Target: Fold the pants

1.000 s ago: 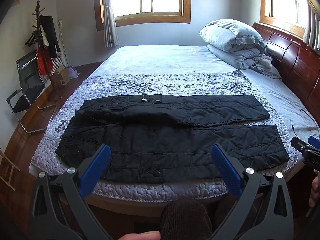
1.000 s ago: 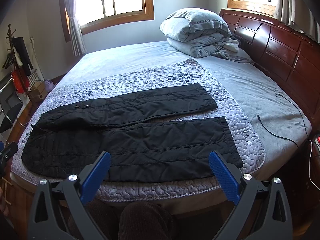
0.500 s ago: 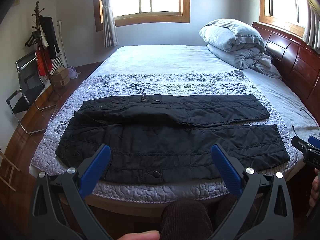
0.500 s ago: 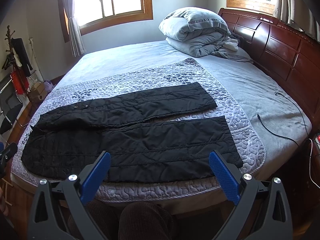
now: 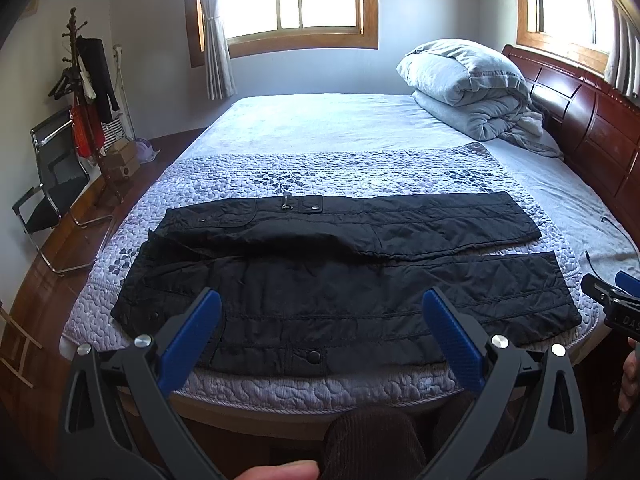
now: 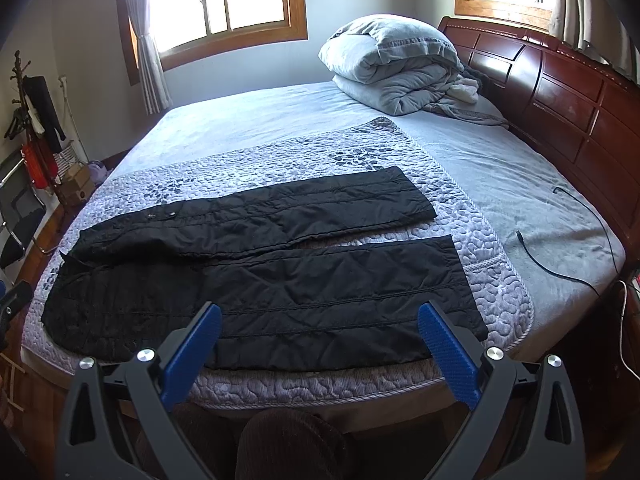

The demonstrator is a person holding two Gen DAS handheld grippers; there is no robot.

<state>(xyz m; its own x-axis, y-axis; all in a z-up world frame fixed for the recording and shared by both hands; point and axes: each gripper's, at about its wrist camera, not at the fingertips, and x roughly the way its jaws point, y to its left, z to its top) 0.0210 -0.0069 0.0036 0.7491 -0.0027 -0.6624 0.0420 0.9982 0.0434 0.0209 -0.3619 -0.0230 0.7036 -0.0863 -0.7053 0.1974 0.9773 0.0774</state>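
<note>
Black quilted pants [image 5: 340, 280] lie flat on the bed's grey patterned quilt [image 5: 360, 176], waist to the left, both legs stretched to the right and side by side; they also show in the right wrist view [image 6: 260, 276]. My left gripper [image 5: 320, 300] is open and empty, held above the bed's near edge over the near leg's waist half. My right gripper [image 6: 318, 312] is open and empty, held above the near edge over the near leg. The right gripper's tip shows at the left view's right edge [image 5: 612, 300].
A folded grey duvet [image 6: 396, 64] lies at the far right by the dark wooden headboard [image 6: 560, 88]. A black cable [image 6: 560, 256] lies on the sheet at the right. A chair [image 5: 52, 196] and coat rack [image 5: 84, 80] stand left of the bed.
</note>
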